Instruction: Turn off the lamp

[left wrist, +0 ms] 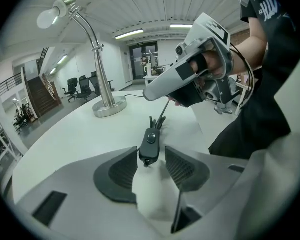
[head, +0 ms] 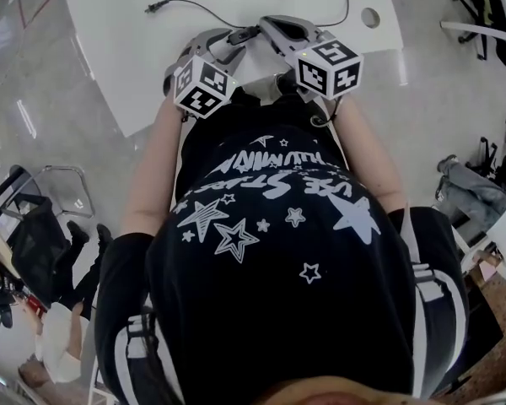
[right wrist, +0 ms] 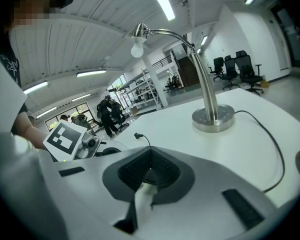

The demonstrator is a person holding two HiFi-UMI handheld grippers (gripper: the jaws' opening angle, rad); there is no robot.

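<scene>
— Since the inline switch (left wrist: 150,143) lies on the white surface (left wrist: 65,139) right at the mouth of our left hand-held gripper (left wrist: 150,158), where do we stand with the task?

— By our judgement, we are at the approach to the switch. The left jaws stand apart, one on each side of the switch's near end, and are not closed on it. The button on top faces up and nothing presses it.

— And our right hand-held gripper (right wrist: 150,158)?

— Its jaws are together. In the left gripper view the black cord (left wrist: 163,115) rises from the far end of the switch into its tips. So we take it that it pinches the cord and holds it off the surface just beyond the switch.

— Where is the lamp itself?

— The gooseneck desk lamp (right wrist: 213,119) stands on its round metal base at the far side of the surface, well apart from both grippers. Its bare bulb (right wrist: 136,49) hangs from the curved neck. We cannot tell from these views whether the bulb glows.

— What does the next move call for?

— We think we must steady the switch body and press the button down. With the cord held on the right, the left could close lightly on the sides of the switch. Or one jaw tip could come down on the button. The switch looks small and light, so a push off centre would likely slide it.
</scene>
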